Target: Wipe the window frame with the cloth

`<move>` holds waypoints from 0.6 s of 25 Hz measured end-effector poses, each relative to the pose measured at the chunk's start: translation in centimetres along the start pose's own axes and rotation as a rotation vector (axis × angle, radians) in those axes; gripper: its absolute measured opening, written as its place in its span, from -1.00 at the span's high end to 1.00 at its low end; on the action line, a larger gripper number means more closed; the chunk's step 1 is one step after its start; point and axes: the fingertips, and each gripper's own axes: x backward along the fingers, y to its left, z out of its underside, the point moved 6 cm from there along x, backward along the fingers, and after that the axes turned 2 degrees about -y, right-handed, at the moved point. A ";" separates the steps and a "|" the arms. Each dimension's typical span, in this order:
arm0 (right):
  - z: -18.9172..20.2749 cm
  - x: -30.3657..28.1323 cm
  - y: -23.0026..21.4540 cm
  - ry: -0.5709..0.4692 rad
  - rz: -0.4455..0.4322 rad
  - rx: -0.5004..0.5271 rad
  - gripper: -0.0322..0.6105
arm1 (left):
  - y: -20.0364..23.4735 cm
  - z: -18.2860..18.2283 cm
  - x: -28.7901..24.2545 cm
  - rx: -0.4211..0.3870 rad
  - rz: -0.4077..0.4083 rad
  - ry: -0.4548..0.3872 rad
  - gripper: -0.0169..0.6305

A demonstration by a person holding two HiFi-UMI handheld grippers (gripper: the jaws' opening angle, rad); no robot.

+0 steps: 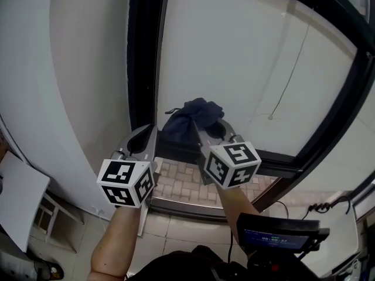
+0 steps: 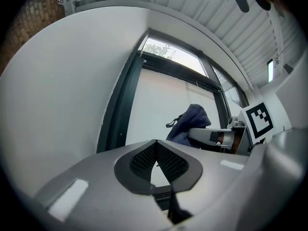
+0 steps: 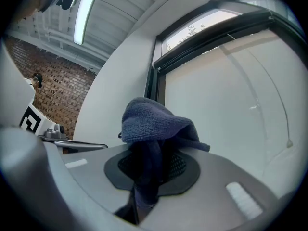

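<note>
The black window frame (image 1: 142, 51) runs upright beside the white wall, and its bottom rail (image 1: 281, 160) crosses to the right. A dark blue cloth (image 1: 193, 117) is bunched in my right gripper (image 1: 204, 130), which is shut on it just in front of the glass near the frame's lower left corner. In the right gripper view the cloth (image 3: 154, 121) drapes over the pads and hides the tips. My left gripper (image 1: 146, 132) is held close to the left of it, shut with nothing between its pads (image 2: 144, 160). From the left gripper view the cloth (image 2: 192, 121) shows to the right.
A curved white wall (image 1: 76, 69) stands left of the frame. A tiled sill (image 1: 181, 183) lies below the grippers. A thin cord (image 1: 287, 81) hangs down the glass. A device with a lit screen (image 1: 281, 236) sits at the bottom right, and a white board (image 1: 17, 198) at the far left.
</note>
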 end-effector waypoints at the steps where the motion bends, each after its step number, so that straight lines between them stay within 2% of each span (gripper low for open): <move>1: 0.0 0.7 -0.5 0.000 0.001 -0.003 0.71 | -0.5 0.2 -0.1 -0.002 0.007 0.007 0.97; 4: 0.1 2.8 -2.6 -0.001 0.014 -0.005 0.71 | -2.6 0.7 -1.0 -0.010 0.040 0.027 0.97; 11: 0.6 9.7 -10.7 0.018 0.139 -0.017 0.71 | -9.2 1.8 -5.0 -0.037 0.149 0.035 0.97; 15: 1.6 14.1 -14.5 0.054 0.166 -0.027 0.71 | -13.2 3.8 -6.8 -0.009 0.168 0.046 0.97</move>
